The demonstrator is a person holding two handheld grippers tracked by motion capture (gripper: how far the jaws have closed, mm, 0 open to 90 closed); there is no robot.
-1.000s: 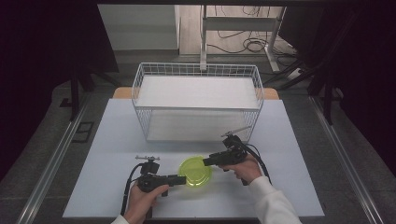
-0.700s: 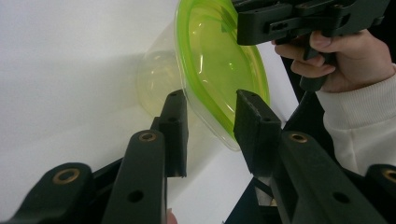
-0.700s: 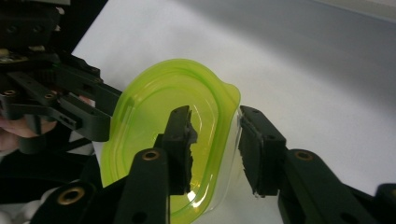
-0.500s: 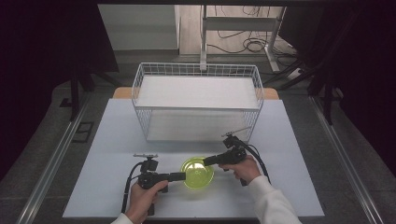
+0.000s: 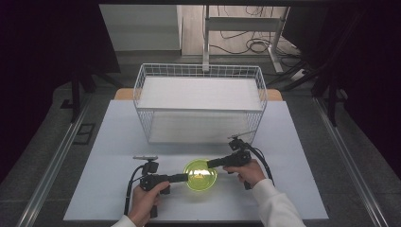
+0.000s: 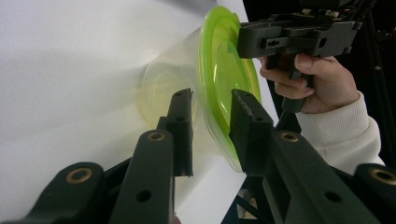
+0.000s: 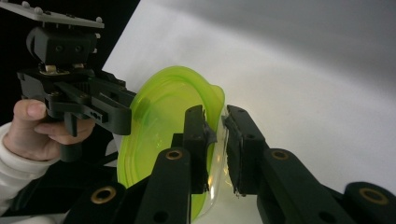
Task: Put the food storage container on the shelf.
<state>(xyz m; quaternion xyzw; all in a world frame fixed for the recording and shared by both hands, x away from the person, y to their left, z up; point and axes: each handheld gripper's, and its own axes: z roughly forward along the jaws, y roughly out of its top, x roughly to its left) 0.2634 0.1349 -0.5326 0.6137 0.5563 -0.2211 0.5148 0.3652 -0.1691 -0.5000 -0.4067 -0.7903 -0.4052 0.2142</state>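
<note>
Green translucent bowl (image 5: 200, 174) low on the white desk (image 5: 113, 142), near the front edge, in front of the wire basket (image 5: 200, 101). Gripped on opposite rims: left gripper (image 6: 210, 126) with fingers (image 6: 181, 122) having just closed across the near rim, wall between them; right gripper (image 7: 215, 140) fingers (image 7: 196, 135) narrowed tight on the rim's other side, also just closed. Hands (image 5: 146, 198) low at the desk's front.

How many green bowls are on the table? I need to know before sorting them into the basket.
1. The green bowl sits on the white table near its front edge, in front of the wire basket, between the two grippers. None seems hidden.
</note>
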